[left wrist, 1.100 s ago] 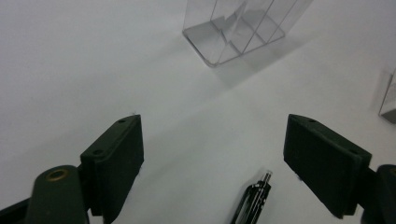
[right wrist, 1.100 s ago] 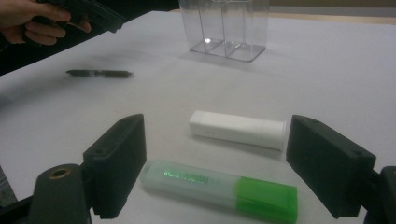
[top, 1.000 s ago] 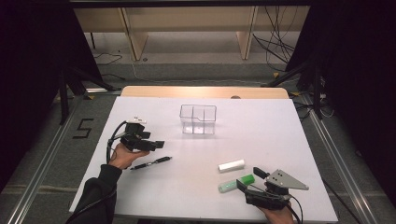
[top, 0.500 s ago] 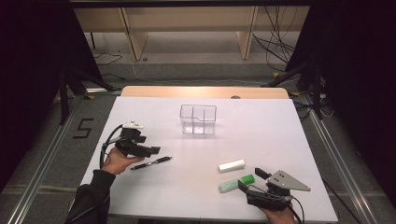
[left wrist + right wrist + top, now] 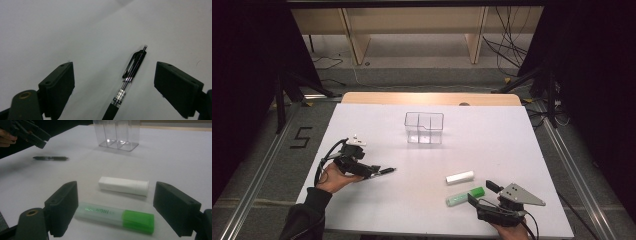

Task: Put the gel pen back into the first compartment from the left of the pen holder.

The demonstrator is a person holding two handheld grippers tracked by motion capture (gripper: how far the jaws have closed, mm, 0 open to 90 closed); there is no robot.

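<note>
Overhead, white table (image 5: 492, 145); wooden shelving (image 5: 412, 30), cables (image 5: 507, 40) behind.

Left gripper (image 5: 374, 171) sits lower left of the high view, jaws wide apart; right gripper (image 5: 482, 194) bottom right, also spread.

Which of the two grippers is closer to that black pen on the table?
Left. The left gripper hangs open right over the pen; the right gripper sits across the table by the green marker.

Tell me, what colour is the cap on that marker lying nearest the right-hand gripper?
Bright green, on a frosted, pale body. The marker shows best in the right gripper view.
</note>
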